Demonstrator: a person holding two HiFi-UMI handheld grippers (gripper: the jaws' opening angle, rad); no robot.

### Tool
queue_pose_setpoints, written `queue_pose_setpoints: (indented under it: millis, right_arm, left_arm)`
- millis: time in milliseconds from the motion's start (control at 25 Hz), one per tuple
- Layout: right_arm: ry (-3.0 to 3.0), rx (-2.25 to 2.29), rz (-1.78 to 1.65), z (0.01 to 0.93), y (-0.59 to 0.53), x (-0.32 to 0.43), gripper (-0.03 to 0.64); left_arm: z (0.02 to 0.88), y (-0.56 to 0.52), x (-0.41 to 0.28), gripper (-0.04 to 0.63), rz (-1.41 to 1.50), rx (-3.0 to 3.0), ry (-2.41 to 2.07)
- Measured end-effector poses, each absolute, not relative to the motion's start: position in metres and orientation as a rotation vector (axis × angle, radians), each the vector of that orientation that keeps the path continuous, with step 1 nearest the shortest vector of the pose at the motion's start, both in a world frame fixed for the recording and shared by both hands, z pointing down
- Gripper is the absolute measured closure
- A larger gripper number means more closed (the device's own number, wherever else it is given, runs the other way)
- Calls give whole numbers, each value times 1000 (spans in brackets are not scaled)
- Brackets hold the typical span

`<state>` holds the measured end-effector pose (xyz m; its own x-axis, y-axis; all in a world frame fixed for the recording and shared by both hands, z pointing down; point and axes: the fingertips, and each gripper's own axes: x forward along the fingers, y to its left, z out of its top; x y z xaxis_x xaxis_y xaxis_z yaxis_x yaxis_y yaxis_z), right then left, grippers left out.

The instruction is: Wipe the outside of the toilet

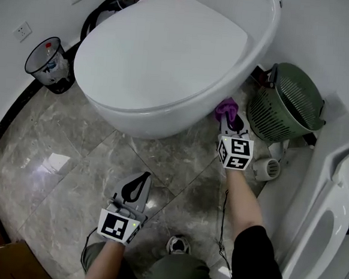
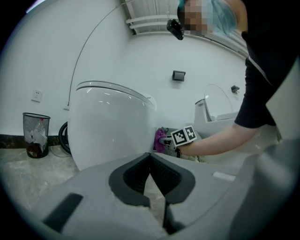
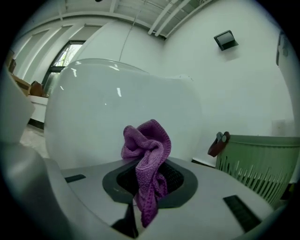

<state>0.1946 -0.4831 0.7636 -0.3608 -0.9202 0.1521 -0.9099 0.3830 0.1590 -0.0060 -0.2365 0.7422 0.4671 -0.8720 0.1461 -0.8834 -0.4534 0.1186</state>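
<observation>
White porcelain, the toilet [image 1: 169, 57] stands closed, a green basket [image 1: 288, 103] just beside it. The right gripper [image 1: 229, 117] pinches a bunched purple cloth [image 3: 147, 150] at the bowl's lower flank. Held loosely, the cloth could slip out or snag the basket. The left gripper [image 1: 141, 178] hangs closed and empty.

White toilet [image 1: 169, 51], lid down, and a purple cloth [image 3: 146, 154].
The cloth is bunched and drooping, pinched in the right gripper [image 1: 230, 121], close by the toilet bowl's lower side.
</observation>
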Motion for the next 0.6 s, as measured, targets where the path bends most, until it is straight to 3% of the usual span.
queue_pose_setpoints:
  millis: [600]
  right_arm:
    - [-2235,1933,129,770,-536,251,549]
  left_arm:
    - [767,-227,-6,594,224,2504,-1476]
